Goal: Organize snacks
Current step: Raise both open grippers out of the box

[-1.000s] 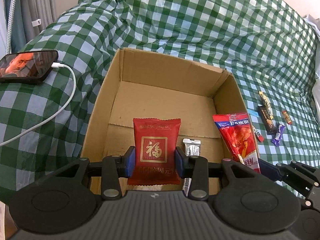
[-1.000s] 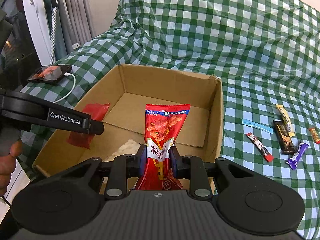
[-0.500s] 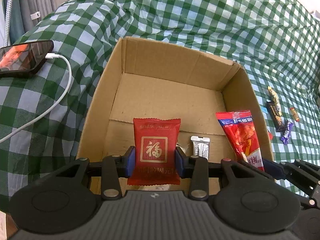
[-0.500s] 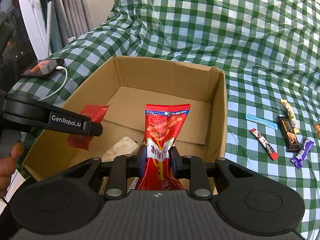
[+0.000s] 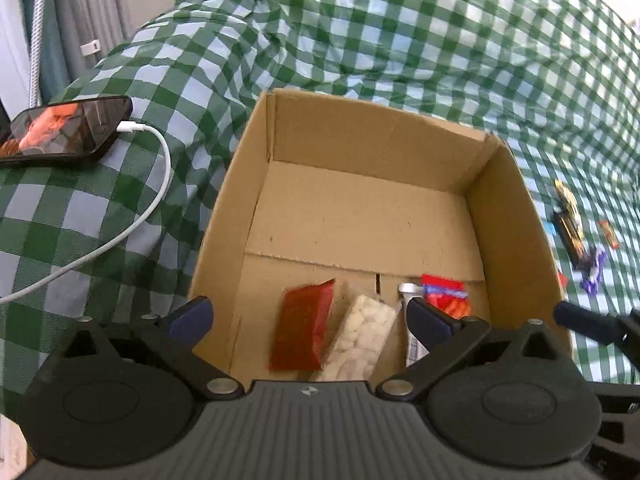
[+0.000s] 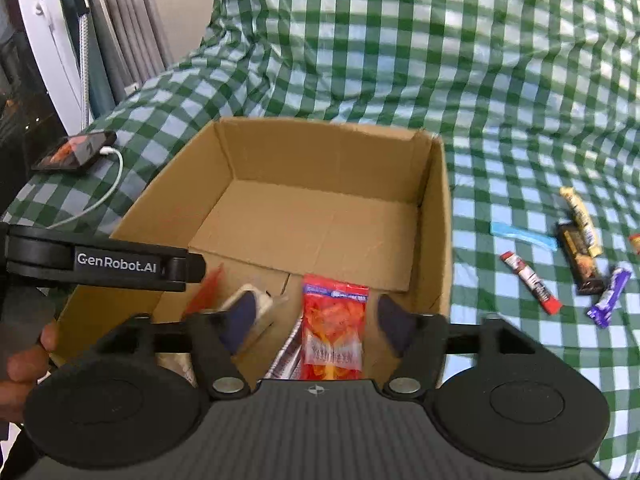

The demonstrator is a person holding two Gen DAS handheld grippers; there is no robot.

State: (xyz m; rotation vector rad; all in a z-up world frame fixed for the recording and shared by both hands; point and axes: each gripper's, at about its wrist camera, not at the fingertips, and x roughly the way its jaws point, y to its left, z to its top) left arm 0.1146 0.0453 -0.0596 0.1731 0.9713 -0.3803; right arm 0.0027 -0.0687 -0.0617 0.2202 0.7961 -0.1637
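Observation:
An open cardboard box [image 5: 508, 216] [image 6: 438, 216] sits on the green checked cloth. Inside, near its front wall, lie a dark red packet [image 5: 302, 330], a clear pack of white pieces [image 5: 362, 338], a silver wrapper [image 5: 412, 344] and a bright red snack bag [image 5: 446, 300] [image 6: 334, 330]. My left gripper [image 5: 310, 314] is open and empty above the red packet. My right gripper [image 6: 316, 316] is open above the bright red bag, which lies loose in the box. The left gripper's arm [image 6: 100, 264] crosses the right wrist view.
Several small snack bars lie on the cloth right of the box: a red stick [image 6: 530, 280], a blue strip [image 6: 522, 234], a dark bar [image 6: 580, 258], a yellow bar [image 6: 578, 214], a purple bar [image 6: 610, 298]. A phone [image 5: 64, 132] with a white cable [image 5: 132, 224] lies left.
Both grippers opened. The dark red packet and the bright red bag dropped from the fingers into the box and now lie on its floor.

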